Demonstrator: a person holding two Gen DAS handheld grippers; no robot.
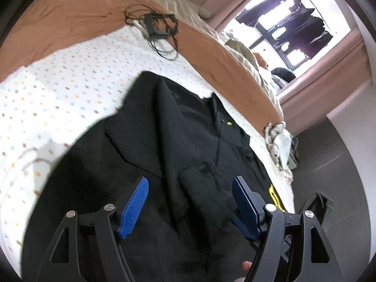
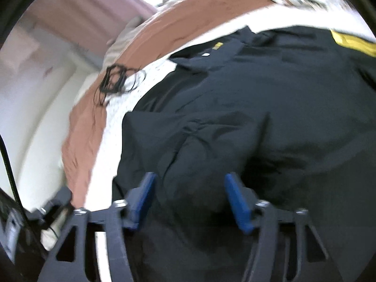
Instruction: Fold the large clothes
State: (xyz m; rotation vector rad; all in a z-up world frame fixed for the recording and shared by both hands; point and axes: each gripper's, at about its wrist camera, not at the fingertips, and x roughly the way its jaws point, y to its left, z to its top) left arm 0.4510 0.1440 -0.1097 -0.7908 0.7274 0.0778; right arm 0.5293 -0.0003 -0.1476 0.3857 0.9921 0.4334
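Nearest my left lens, the left tool hovers with its blue pads spread wide and nothing between them, dark fabric filling the gap below. From nine o'clock in that view I see the white dotted bedsheet, then at the centre the black shirt lying spread on the bed, collar toward one o'clock, with a yellow tag at its edge near four o'clock. A tangle of black cable sits at twelve o'clock on the brown blanket, and the window glows at two o'clock. On my right lens, blurred, the blanket runs along nine o'clock, the shirt covers the centre and right, and the right tool also stands open above a raised fold, holding nothing.
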